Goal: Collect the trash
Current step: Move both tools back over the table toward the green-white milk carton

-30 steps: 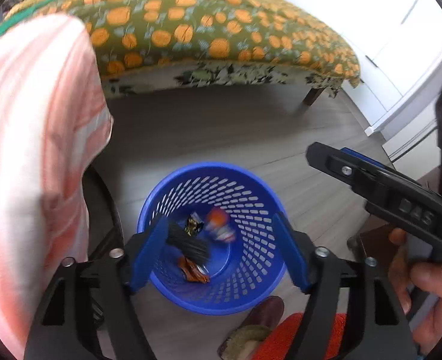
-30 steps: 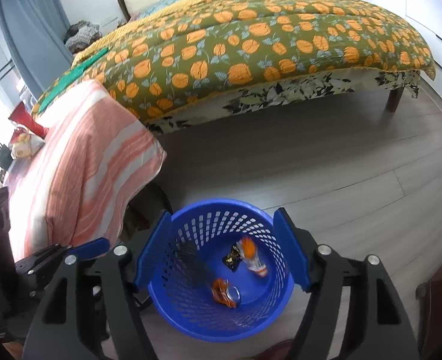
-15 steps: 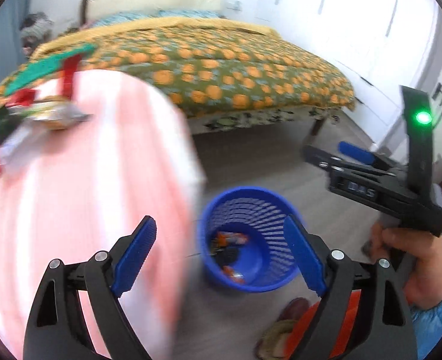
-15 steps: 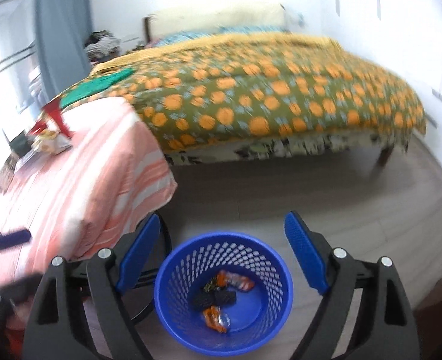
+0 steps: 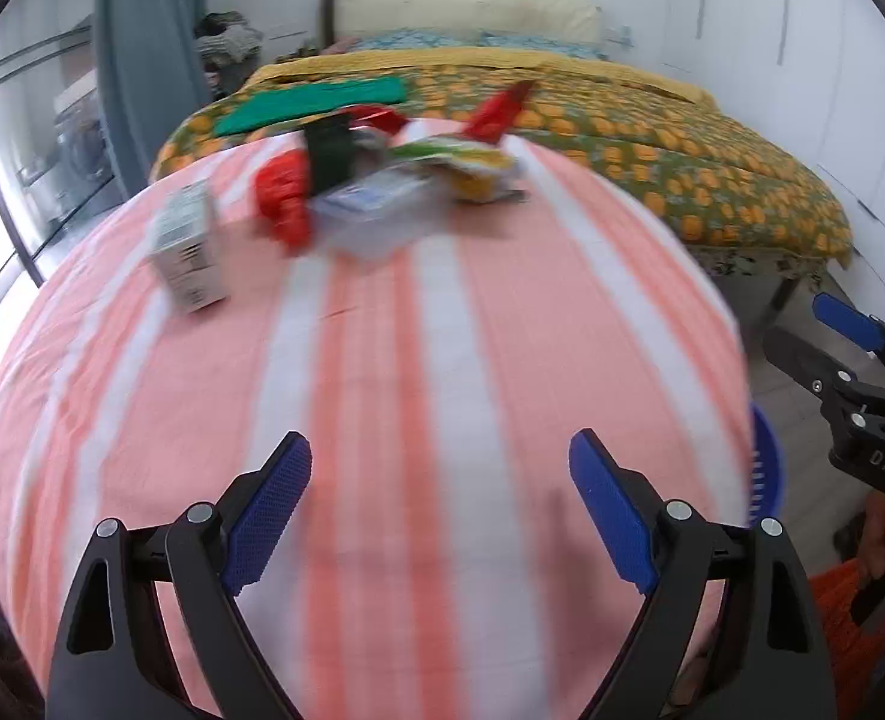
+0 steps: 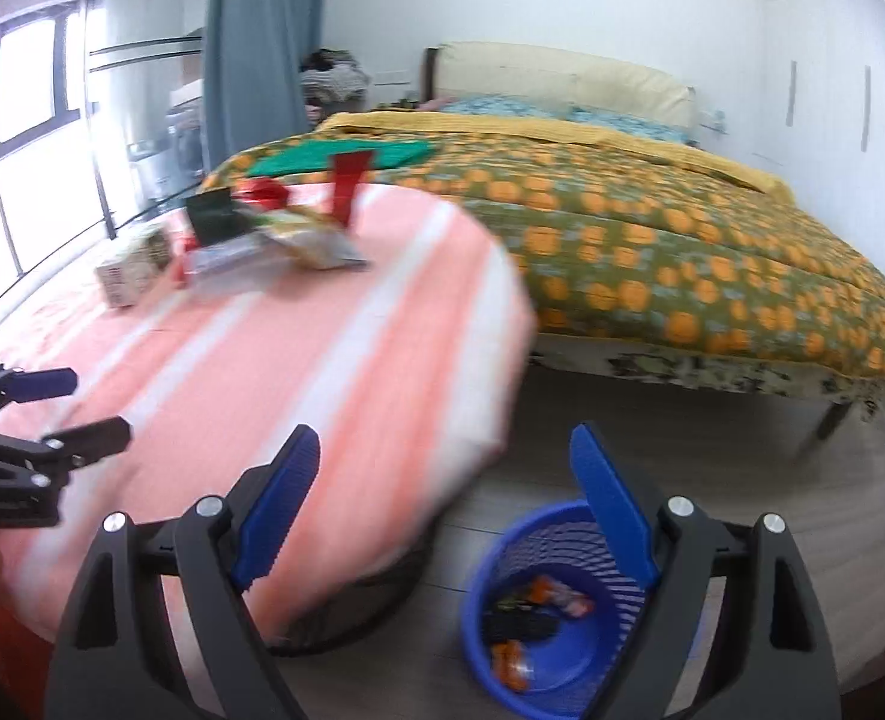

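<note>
A pile of trash lies at the far side of the round table with the pink striped cloth (image 5: 430, 360): a small grey carton (image 5: 187, 255), red wrappers (image 5: 283, 201), a black packet (image 5: 331, 153) and a yellow-green snack bag (image 5: 466, 165). The pile also shows in the right wrist view (image 6: 250, 234). My left gripper (image 5: 439, 501) is open and empty over the near part of the table. My right gripper (image 6: 442, 498) is open and empty, off the table's right edge, above the blue basket (image 6: 562, 606), which holds several wrappers.
A bed with an orange-patterned green cover (image 6: 652, 240) stands behind the table, with wood floor (image 6: 802, 510) between them. Only the basket's rim (image 5: 763, 462) shows past the table edge in the left view. Windows and a grey curtain (image 6: 262, 48) are at the left.
Both grippers have risen and swung left from over the basket to the table. The trash pile on the table has come into view. Both stay open and empty.
</note>
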Motion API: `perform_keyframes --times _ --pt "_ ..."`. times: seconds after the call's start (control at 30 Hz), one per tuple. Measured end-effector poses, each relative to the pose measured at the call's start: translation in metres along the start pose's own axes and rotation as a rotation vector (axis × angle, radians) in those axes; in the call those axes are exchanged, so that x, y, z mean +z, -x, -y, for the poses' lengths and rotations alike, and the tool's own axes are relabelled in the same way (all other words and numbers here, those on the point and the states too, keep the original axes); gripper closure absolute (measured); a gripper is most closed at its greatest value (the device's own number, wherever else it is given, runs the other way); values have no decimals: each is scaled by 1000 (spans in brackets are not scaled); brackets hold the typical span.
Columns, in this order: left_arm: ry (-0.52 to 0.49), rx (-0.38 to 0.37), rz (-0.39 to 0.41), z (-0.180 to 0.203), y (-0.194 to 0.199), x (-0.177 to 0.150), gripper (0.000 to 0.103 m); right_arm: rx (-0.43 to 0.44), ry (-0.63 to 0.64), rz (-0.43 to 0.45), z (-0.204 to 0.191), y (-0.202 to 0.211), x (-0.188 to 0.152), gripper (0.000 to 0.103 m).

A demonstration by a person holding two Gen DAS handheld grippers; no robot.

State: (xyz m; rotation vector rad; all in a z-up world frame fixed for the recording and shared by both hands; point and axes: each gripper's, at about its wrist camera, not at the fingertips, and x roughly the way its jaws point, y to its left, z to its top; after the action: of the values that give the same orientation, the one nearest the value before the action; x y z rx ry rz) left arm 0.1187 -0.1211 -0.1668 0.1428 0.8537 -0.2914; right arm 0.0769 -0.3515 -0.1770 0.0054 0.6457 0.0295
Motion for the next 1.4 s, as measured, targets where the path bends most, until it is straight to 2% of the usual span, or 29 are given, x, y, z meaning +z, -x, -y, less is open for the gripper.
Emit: perform_keyframes --times 0.2,0.33,0.5,0.63,0.77,0.87,0.93,0.97,1.1,1.27,1.33,1.4 --pt "57 62 0 -49 8 -13 11 42 53 -35 -65 -22 12 20" --pt "67 99 9 -75 10 -11 11 75 69 -100 -94 -43 21 19" --pt "90 136 49 -107 6 25 11 85 103 -160 -119 -68 28 20" --pt "61 175 59 -114 -14 65 11 84 124 -182 -130 -74 27 20" --pt "90 183 48 -125 -34 94 11 72 140 -198 -132 -77 26 19" --pt "123 175 20 -134 -49 106 27 88 115 -210 -127 -81 26 17" --pt "145 154 -8 -141 -58 109 55 99 102 -214 -125 -82 26 17" --pt "154 135 -14 -144 -59 108 59 102 99 -214 -125 -81 25 17" --pt "200 75 -10 -159 -48 94 61 102 99 -212 -124 -81 26 17" --pt "356 -34 -14 -204 -32 71 60 106 94 -211 -124 -81 26 17" --pt "384 -42 -29 -219 -34 68 57 104 96 -210 -124 -81 26 17" --pt "394 -16 -31 -228 -34 64 52 101 98 -209 -124 -80 26 17"
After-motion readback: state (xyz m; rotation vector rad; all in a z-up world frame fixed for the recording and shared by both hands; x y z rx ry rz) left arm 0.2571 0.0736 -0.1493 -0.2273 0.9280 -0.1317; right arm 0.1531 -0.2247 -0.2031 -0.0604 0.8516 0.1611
